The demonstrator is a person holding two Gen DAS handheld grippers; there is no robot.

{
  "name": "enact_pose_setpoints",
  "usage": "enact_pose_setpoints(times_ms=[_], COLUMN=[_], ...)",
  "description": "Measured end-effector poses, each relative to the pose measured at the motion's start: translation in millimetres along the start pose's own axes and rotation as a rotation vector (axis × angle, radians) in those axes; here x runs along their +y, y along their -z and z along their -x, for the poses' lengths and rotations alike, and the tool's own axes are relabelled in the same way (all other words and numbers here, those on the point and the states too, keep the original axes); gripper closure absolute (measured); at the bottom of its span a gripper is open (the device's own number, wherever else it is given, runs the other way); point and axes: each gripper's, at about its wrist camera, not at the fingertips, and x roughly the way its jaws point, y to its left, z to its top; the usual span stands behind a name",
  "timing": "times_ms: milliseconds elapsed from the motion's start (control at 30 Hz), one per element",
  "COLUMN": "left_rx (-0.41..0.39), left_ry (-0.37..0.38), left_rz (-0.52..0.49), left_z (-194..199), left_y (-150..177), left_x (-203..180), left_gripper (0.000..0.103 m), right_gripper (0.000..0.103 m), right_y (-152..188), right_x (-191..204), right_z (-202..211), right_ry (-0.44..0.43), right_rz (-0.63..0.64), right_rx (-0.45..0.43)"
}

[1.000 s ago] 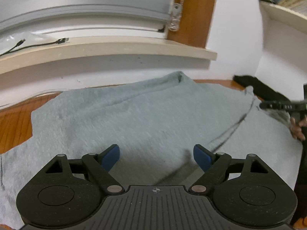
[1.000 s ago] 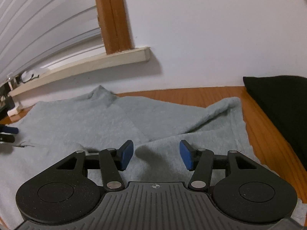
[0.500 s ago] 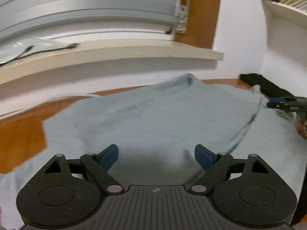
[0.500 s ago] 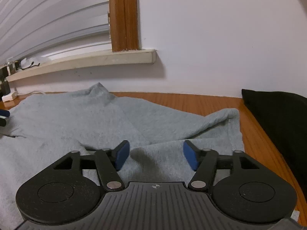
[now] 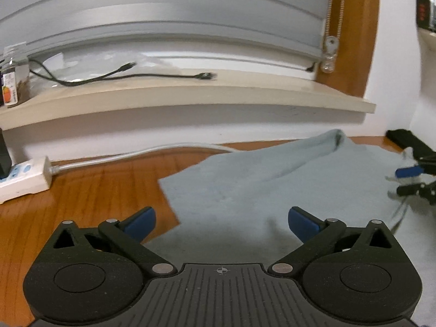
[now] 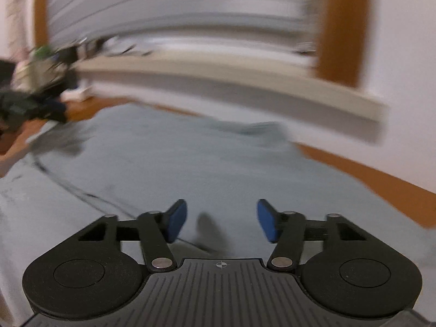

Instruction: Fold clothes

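My left gripper (image 5: 221,219) opens wide over the grey garment's (image 5: 272,190) left edge, ready to take it. My right gripper (image 6: 222,219), half-open and closing on nothing, hovers mid-cloth, probably; blur obscures it. The garment lies flat on the floor (image 5: 81,185).

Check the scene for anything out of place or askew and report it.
The light grey fabric garment lies rumpled on the wooden table, with one corner peaked up near the wall. Loose black cables trail along the cream window sill. The right wrist view is blurred. Nothing looks spilled or damaged.
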Motion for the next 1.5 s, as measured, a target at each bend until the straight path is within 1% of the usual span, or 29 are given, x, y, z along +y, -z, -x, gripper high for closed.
enact_pose_setpoints(times_ms=[100, 267, 333, 600, 667, 800, 900, 967, 1000, 1067, 1100, 1167, 1267, 1333, 1433, 1500], left_rx=[0.01, 0.027, 0.028, 0.039, 0.039, 0.039, 0.038, 0.012, -0.017, -0.06, -0.072, -0.078, -0.072, -0.051, -0.004, 0.027], left_ry=[0.002, 0.023, 0.032, 0.05, 0.048, 0.061, 0.054, 0.034, 0.01, -0.019, -0.021, -0.007, -0.018, -0.007, 0.017, 0.019], left_rz=[0.005, 0.0, -0.003, -0.026, -0.031, -0.019, -0.024, -0.026, -0.025, -0.01, 0.0, 0.019, 0.018, 0.017, -0.005, -0.028], left_z=[-7, -18, -22, -39, -42, -47, -48, -43, -38, -29, -26, -23, -23, -29, -45, -57], left_y=[-1, -8, -12, -26, -28, -28, -28, -29, -31, -35, -37, -42, -48, -50, -48, -45], left_x=[8, 19, 22, 24, 23, 23, 22, 22, 23, 27, 30, 36, 42, 45, 45, 44], left_gripper=[0.0, 0.0, 0.0, 0.0, 0.0, 0.0, 0.0, 0.001, 0.001, 0.001, 0.001, 0.001, 0.001, 0.001, 0.003, 0.004], right_gripper=[0.052, 0.052, 0.051, 0.051, 0.051, 0.052, 0.073, 0.099, 0.099, 0.1, 0.1, 0.101, 0.101, 0.101, 0.101, 0.101], right_y=[-13, -27, -30, -35, -35, -34, -32, -35, -36, -40, -43, -49, -61, -65, -66, -63], right_x=[33, 71, 80, 99, 103, 115, 115, 109, 104, 98, 92, 77, 47, 23, -23, -54], right_z=[-21, -35, -37, -36, -33, -36, -41, -43, -42, -35, -28, -14, 12, 29, 55, 71], right_ry=[-0.063, -0.128, -0.145, -0.198, -0.214, -0.218, -0.225, -0.216, -0.22, -0.183, -0.158, -0.105, -0.02, 0.081, 0.221, 0.349], right_rz=[0.057, 0.116, 0.139, 0.149, 0.168, 0.211, 0.225, 0.205, 0.186, 0.172, 0.165, 0.141, 0.097, 0.078, 0.031, 0.019], right_rx=[0.03, 0.062, 0.071, 0.088, 0.092, 0.107, 0.099, 0.083, 0.067, 0.015, -0.018, -0.086, -0.175, -0.229, -0.279, -0.296])
